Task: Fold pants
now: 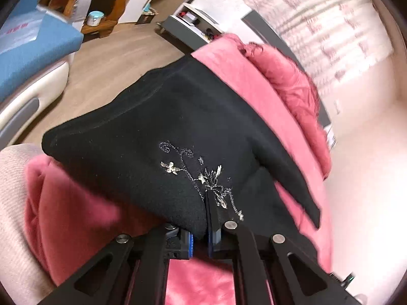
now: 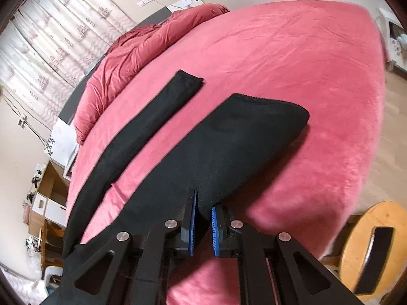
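Black pants (image 2: 241,139) lie spread on a pink bed (image 2: 292,63), one leg wide and near, the other leg (image 2: 152,117) narrow and off to the left. My right gripper (image 2: 203,200) is shut on the near edge of the wide leg, with black cloth pinched between its blue pads (image 2: 215,218). In the left wrist view the pants (image 1: 165,117) rise as a lifted fold bearing silver embroidery (image 1: 203,175). My left gripper (image 1: 205,203) is shut on that fold just below the embroidery. Cloth drapes over its left finger and hides it.
A crumpled pink duvet (image 2: 142,43) is bunched along the bed's far edge by a patterned curtain (image 2: 51,38). A wooden stool (image 2: 356,231) with a dark phone stands at the right. A blue-cushioned seat (image 1: 33,50) and a grey-white nightstand (image 1: 203,17) stand on the wooden floor.
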The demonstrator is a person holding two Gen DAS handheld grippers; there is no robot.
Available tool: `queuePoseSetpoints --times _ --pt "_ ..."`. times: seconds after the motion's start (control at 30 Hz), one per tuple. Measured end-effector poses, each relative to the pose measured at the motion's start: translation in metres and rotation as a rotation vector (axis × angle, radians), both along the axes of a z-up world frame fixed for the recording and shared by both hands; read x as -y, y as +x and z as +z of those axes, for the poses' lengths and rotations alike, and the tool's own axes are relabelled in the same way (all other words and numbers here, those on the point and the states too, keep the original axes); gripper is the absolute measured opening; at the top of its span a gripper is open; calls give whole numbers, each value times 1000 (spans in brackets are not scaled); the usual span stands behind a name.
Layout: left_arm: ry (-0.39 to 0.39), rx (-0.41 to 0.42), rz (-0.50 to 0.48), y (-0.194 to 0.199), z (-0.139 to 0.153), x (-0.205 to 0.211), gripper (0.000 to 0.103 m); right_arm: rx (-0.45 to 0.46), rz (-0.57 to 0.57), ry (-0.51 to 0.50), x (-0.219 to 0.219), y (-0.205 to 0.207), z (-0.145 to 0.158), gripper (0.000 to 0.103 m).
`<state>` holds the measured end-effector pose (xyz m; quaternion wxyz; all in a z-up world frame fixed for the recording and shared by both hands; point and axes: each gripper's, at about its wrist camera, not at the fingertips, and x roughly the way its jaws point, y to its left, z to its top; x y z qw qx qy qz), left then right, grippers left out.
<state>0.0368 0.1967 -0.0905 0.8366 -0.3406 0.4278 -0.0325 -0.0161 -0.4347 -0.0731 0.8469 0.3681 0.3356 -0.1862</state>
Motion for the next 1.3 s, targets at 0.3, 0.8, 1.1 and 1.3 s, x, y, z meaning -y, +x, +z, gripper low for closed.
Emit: queuePoseSetpoints --times 0.3,0.8,1.1,1.3 --pt "60 -85 73 -25 -9 -18 20 -86 -98 -15 15 -31 -20 31" --pt "-18 32 -207 76 12 58 35 29 -26 70 51 96 7 49" --pt "84 32 -359 130 -3 114 35 22 -66 193 73 211 -23 49" --pt "92 -24 -348 131 -22 116 35 13 -141 202 87 254 -29 17"
